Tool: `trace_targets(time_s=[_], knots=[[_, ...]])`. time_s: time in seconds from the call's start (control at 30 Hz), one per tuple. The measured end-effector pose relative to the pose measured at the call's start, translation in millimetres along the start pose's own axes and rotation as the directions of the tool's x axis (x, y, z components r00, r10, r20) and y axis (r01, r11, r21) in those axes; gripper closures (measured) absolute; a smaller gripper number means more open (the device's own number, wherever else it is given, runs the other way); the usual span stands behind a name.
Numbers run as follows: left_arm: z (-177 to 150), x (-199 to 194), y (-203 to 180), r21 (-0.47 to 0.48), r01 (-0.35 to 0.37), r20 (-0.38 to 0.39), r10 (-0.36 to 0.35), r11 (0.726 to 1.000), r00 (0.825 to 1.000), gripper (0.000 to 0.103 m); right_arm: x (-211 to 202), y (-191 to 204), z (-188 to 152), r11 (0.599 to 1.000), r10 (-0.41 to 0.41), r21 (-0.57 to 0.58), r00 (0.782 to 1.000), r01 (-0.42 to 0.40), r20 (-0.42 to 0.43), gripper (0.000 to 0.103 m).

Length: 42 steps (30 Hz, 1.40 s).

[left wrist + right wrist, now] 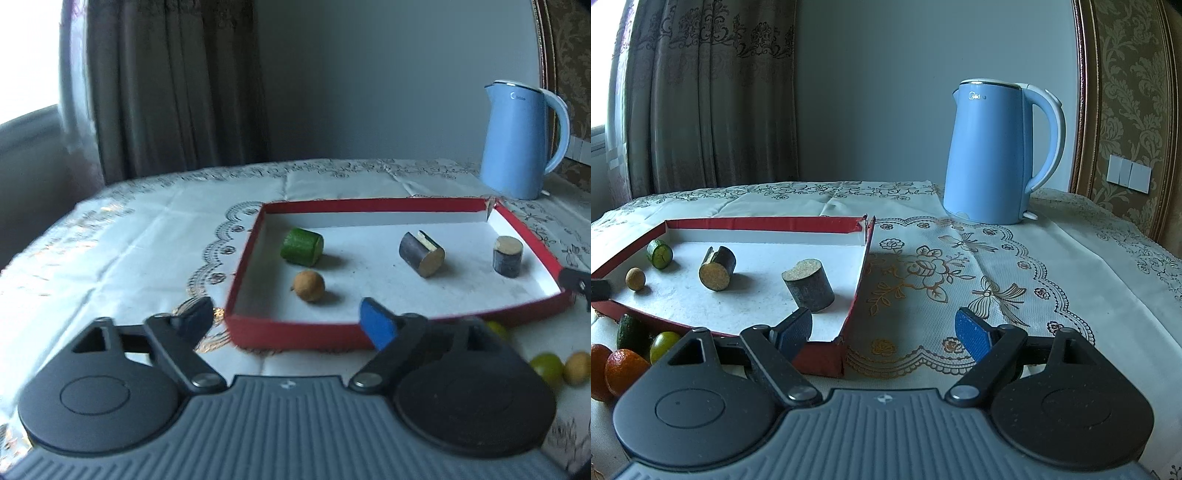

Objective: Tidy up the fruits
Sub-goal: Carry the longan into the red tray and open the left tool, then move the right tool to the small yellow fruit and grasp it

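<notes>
A red tray [295,336] with a white floor lies on the tablecloth. In it are a green cucumber piece [301,246], a round tan fruit [309,286], a dark cylinder on its side [422,253] and an upright dark cylinder [508,256]. My left gripper [286,319] is open and empty at the tray's near wall, just short of the tan fruit. My right gripper [882,328] is open and empty across the tray's [757,223] near right corner, close to the upright cylinder [809,286]. Oranges [624,369], an avocado [629,332] and a green fruit [663,345] lie outside the tray.
A blue kettle [990,155] stands at the back right of the table. A green fruit [546,369] and a tan fruit [578,367] lie on the cloth right of my left gripper. Curtains and a wall rise behind the table; bare cloth stretches left of the tray.
</notes>
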<state>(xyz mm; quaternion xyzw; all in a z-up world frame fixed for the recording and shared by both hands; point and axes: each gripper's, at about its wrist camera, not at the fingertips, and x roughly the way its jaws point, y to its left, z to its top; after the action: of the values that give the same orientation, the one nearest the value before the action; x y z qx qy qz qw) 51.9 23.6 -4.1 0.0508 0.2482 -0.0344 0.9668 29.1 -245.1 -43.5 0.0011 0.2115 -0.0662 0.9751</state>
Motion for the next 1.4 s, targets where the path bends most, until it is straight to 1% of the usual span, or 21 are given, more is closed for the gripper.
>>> trace_targets(time_s=[0.07,0.17,0.27,0.37,0.43,0.5,0.6,0.67,0.77,0.9,1.03,1.1,1.13,1.17,1.2,1.27,1.4], knots=[[-7.9,-10.3,-0.1,0.014,0.01,0.004,-0.01,1.0,1.0,0.014,0.0,-0.3,0.1,1.0,0.0,0.0,1.0,0.0,0.0,0.018],[-19.1,-19.0,-2.2,0.04,0.002,-0.005,-0.002,0.999,1.0,0.014,-0.2,-0.5,0.2,1.0,0.0,0.001,1.0,0.0,0.0,0.017],[-27.3,-19.8,0.5,0.03,0.017,-0.042,-0.016,0.999,0.999,0.014,-0.1,-0.3,0.2,1.0,0.0,0.001,1.0,0.0,0.0,0.017],[-32.2,-15.5,4.9,0.011,0.005,-0.077,-0.004,1.0,0.997,0.013,-0.2,-0.7,0.3,1.0,0.001,0.001,1.0,-0.001,0.001,0.017],[-36.4,-9.2,8.7,0.0,0.02,-0.117,-0.02,1.0,0.993,0.012,-0.2,-0.7,0.2,1.0,0.001,0.001,1.0,-0.001,0.0,0.017],[-39.2,-6.1,11.3,-0.021,0.028,-0.13,-0.03,0.999,0.991,0.011,-0.8,-0.8,0.0,1.0,0.004,0.005,1.0,-0.004,0.0,0.017],[-39.8,-6.1,16.1,-0.045,0.037,-0.133,-0.042,0.998,0.99,0.01,-6.6,-3.1,-0.7,0.999,0.047,0.029,0.999,-0.046,-0.01,0.017],[-39.7,-5.4,16.1,-0.045,0.03,-0.141,-0.036,0.999,0.989,0.006,-13.6,-2.4,-5.4,0.995,0.093,0.027,0.995,-0.092,-0.034,0.017],[-39.9,-4.5,18.5,-0.055,0.03,-0.148,-0.038,0.998,0.988,0.004,-29.9,-2.2,-16.0,0.99,0.138,0.022,0.989,-0.137,-0.047,0.017],[-39.6,-2.9,19.4,-0.063,0.032,-0.155,-0.041,0.998,0.987,0.001,-53.2,4.1,-27.9,0.985,0.163,-0.044,0.985,-0.165,-0.048,0.017],[-39.7,-2.3,20.1,-0.068,0.032,-0.159,-0.042,0.997,0.986,0.0,-56.9,21.0,-36.0,0.974,0.168,-0.141,0.983,-0.177,-0.075,0.017],[-39.6,-2.3,20.4,-0.07,0.032,-0.159,-0.043,0.997,0.986,0.0,-58.3,26.3,-36.7,0.97,0.166,-0.167,0.983,-0.176,-0.071,0.02],[-39.8,-2.3,20.5,-0.069,0.032,-0.159,-0.043,0.997,0.986,0.0,-59.5,27.1,-36.6,0.969,0.175,-0.167,0.982,-0.184,-0.066,0.025],[-39.7,-2.3,20.7,-0.069,0.032,-0.159,-0.043,0.997,0.986,0.0,-59.7,28.2,-36.6,0.967,0.18,-0.169,0.981,-0.189,-0.067,0.033],[-39.8,-2.3,20.5,-0.07,0.032,-0.159,-0.043,0.997,0.986,0.0,-59.1,29.8,-37.0,0.965,0.183,-0.174,0.98,-0.194,-0.076,0.037],[-39.8,-2.4,20.5,-0.069,0.032,-0.159,-0.043,0.997,0.986,0.0,-57.1,32.4,-37.3,0.961,0.196,-0.181,0.976,-0.21,-0.097,0.049],[-39.9,-2.4,20.5,-0.069,0.032,-0.159,-0.043,0.997,0.986,0.0,-54.3,41.1,-39.6,0.947,0.211,-0.219,0.968,-0.237,-0.136,0.059]])
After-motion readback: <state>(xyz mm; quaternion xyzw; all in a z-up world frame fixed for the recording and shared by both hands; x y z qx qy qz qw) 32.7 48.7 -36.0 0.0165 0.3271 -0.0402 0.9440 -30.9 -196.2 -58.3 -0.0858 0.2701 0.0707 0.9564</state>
